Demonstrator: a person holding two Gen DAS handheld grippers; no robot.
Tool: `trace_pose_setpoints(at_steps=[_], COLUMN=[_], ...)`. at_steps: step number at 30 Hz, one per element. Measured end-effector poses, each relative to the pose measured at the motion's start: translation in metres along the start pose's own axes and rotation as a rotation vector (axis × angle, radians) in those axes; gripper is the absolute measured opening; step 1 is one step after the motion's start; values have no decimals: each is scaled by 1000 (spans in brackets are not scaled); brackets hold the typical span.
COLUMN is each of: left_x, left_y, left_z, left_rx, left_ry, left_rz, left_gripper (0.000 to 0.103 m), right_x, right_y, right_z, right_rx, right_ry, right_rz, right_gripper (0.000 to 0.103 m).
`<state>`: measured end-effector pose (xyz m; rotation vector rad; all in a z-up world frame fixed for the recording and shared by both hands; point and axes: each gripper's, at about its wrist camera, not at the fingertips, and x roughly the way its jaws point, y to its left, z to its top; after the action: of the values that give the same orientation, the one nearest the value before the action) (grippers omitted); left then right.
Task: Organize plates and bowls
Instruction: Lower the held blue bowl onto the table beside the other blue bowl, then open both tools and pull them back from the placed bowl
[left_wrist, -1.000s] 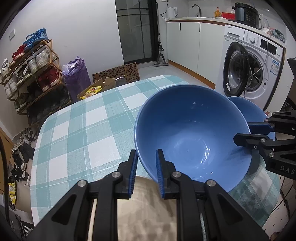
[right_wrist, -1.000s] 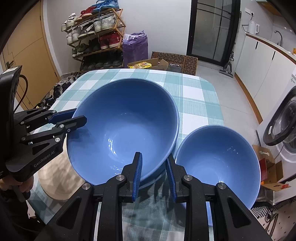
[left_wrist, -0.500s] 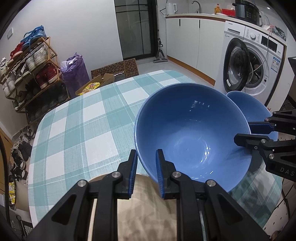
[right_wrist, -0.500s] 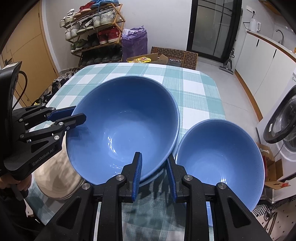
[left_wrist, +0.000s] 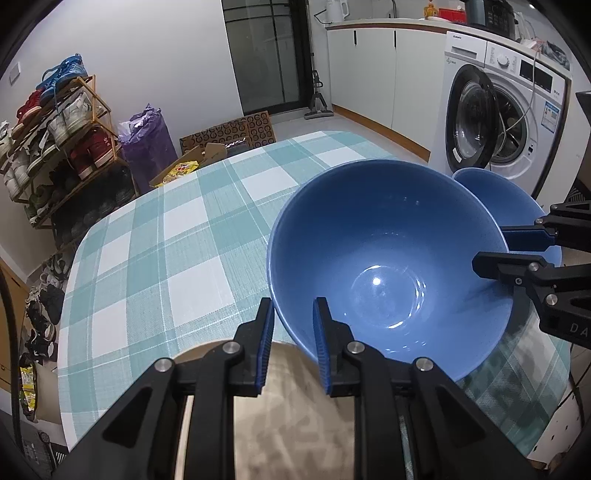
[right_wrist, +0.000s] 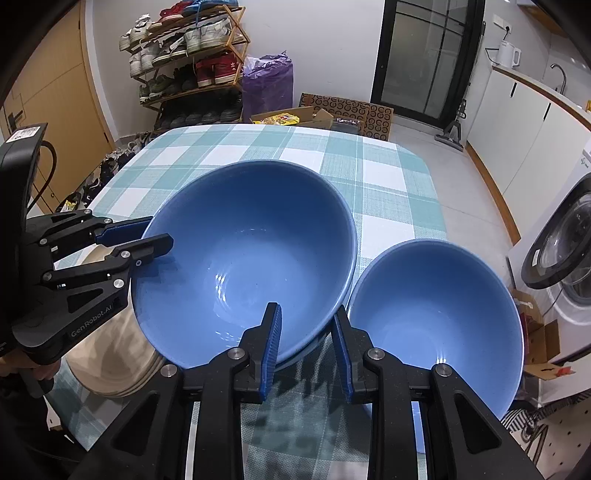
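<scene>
A large blue bowl (left_wrist: 388, 266) (right_wrist: 243, 258) is held between both grippers over the checked tablecloth (left_wrist: 166, 251). My left gripper (left_wrist: 293, 332) is shut on its near rim; it also shows in the right wrist view (right_wrist: 151, 236). My right gripper (right_wrist: 306, 332) is shut on the opposite rim, seen from the left wrist view (left_wrist: 491, 251). The bowl appears to rest in another blue bowl whose edge (right_wrist: 317, 343) shows beneath. A smaller blue bowl (right_wrist: 436, 314) (left_wrist: 517, 206) stands to the right. A beige plate stack (right_wrist: 110, 354) (left_wrist: 295, 417) lies under my left gripper.
A washing machine (left_wrist: 498, 122) with its door open stands right of the table. A shoe rack (left_wrist: 55, 140), a purple bag (left_wrist: 147, 136) and cardboard boxes (left_wrist: 229, 133) are beyond the far edge. The table's right edge (right_wrist: 436, 206) is close to the small bowl.
The large bowl, held by both grippers, has come lower and levelled, now close over the bowl beneath. Both grips are unchanged.
</scene>
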<state>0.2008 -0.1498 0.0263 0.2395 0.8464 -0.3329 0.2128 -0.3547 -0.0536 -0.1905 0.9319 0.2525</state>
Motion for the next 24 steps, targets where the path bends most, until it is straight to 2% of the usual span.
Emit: trace_pose_setpoints(at_steps=[8,15,17,21,24], left_x=[0,-3,-6,-12,-16], left_y=[0,0,-1,-2,-3], left_z=[0,1,2,4,5], left_rx=[1,7,8,8,0], left_ry=[2,-8,-17,-34,-44], left_rz=[-2,-5,-5,-15,-33], left_gripper=[21,23,33,36,44], right_x=[0,-2,-3,-7,-13], right_y=[2,-2,-4,-7,-10], right_z=[0,0,0,-1,0], right_rx=[-15,4,11,17,23], right_ry=[6,2,-2,-15,-34], right_rz=[-11,11,15,16,23], right_gripper=[32,33,33,33,35])
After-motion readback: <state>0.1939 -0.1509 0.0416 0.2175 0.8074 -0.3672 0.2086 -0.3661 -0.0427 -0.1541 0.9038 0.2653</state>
